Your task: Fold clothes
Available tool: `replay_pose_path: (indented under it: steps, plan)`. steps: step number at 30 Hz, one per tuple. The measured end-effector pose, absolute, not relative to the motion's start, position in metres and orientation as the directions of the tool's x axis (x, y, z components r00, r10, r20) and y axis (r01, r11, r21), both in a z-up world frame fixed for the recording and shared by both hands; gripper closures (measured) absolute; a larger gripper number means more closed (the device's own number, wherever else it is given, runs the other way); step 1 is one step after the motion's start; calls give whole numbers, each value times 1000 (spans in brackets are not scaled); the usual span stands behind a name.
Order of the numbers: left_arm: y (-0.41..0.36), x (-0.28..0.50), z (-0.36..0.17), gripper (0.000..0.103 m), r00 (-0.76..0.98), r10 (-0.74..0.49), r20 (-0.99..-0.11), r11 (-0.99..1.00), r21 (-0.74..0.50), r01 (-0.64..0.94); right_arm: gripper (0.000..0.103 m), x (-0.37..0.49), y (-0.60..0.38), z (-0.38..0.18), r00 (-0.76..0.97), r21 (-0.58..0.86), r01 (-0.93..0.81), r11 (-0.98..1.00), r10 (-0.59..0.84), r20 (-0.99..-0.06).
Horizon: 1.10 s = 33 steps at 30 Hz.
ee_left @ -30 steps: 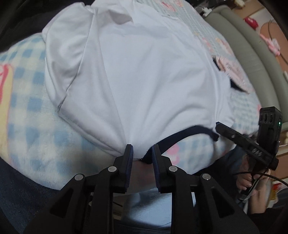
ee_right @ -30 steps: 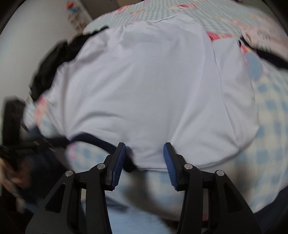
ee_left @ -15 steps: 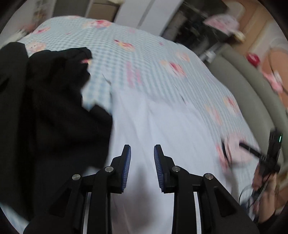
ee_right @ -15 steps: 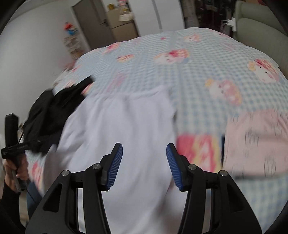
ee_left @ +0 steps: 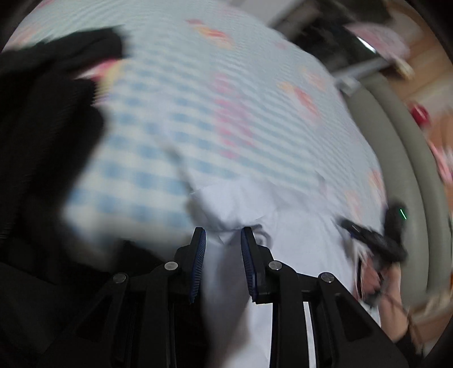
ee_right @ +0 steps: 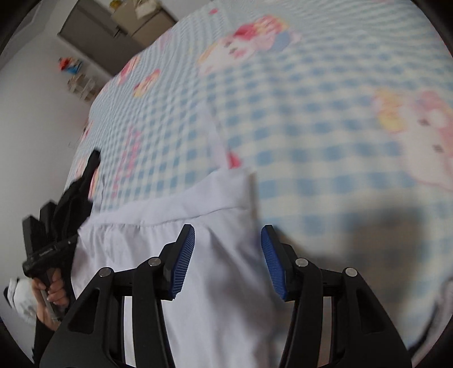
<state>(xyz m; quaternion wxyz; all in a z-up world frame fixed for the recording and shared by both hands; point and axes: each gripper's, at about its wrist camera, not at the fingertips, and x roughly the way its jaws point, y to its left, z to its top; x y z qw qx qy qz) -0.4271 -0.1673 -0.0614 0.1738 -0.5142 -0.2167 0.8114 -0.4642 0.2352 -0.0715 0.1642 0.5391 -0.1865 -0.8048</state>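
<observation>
A white shirt (ee_left: 297, 235) lies flat on a blue checked bed sheet (ee_left: 198, 85). My left gripper (ee_left: 223, 235) is at the shirt's far left corner, where the cloth is bunched up. Its jaws are closing with white cloth between them and a gap still showing beside the pads. In the right wrist view the white shirt (ee_right: 170, 212) ends in a stitched hem. My right gripper (ee_right: 228, 229) stands open over the hem's right corner, the cloth lying under and between its fingers. Each view also shows the other gripper, the right one (ee_left: 371, 240) and the left one (ee_right: 42, 249), in a hand.
A heap of black clothing (ee_left: 42, 127) lies on the bed left of the shirt, and the same black clothing (ee_right: 73, 198) shows by the left gripper. A grey padded edge (ee_left: 402, 158) runs along the bed's right side. A grey cabinet (ee_right: 93, 25) stands by the far wall.
Both grippers have swept from the shirt's near collar end across it to its far hem. The views are blurred from the motion. The shirt's far left corner is now bunched at the left tips.
</observation>
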Motion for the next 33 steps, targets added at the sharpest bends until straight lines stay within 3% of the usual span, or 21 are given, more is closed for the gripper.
replay_pose_path:
  steps: [4,7,9,10,11,12,16,20,25,26,27,28,29,31,33]
  plan:
    - [-116,-415,-54,73,-396,417,-818,-908,-358,-217,48,-459,212,-83,-360,432,137,-891,-452,-816]
    - [-108,-424,-65,58,-428,276,-860,-961,-231,-155,43,-462,210,-91,-363,415,120,-902,-429,-827]
    - [-115,-437,-78,56,-410,290,-865,-956,-278,-92,43,-467,217,-94,-368,444,90,-891,-444,-817]
    - [-119,-443,-84,59,-401,298,-866,-952,-299,-61,54,-468,219,-94,-374,455,85,-886,-452,-810]
    - [-121,-446,-87,84,-400,308,-863,-947,-317,-45,83,-469,221,-93,-380,466,81,-881,-460,-802]
    - [-122,-448,-87,92,-402,311,-861,-946,-323,-39,93,-469,223,-90,-393,470,89,-878,-465,-794]
    - [-122,-439,-50,93,-481,322,-815,-945,-304,-117,99,-452,230,-53,-471,429,171,-887,-456,-755]
    - [-139,-447,-29,93,-502,292,-814,-956,-261,-133,99,-444,254,-21,-504,449,187,-874,-478,-719]
    - [-147,-480,-50,93,-454,255,-854,-967,-228,-114,99,-459,268,-16,-495,433,173,-885,-458,-739]
    - [-145,-485,-59,89,-431,261,-864,-965,-234,-115,97,-464,264,-23,-481,427,159,-890,-447,-754]
    - [-143,-491,-72,88,-380,267,-886,-964,-246,-105,93,-471,260,-34,-460,405,136,-904,-420,-783]
    - [-141,-496,-84,82,-329,272,-904,-962,-256,-92,77,-479,257,-48,-429,376,115,-919,-388,-816]
    - [-142,-497,-94,65,-298,266,-917,-964,-260,-60,66,-485,257,-62,-401,352,94,-931,-359,-843]
    - [-145,-497,-100,59,-298,339,-893,-939,-342,-43,64,-493,264,-85,-369,385,47,-922,-374,-851]
    - [-143,-496,-99,87,-320,337,-886,-939,-339,-51,61,-495,265,-91,-379,413,39,-910,-396,-837]
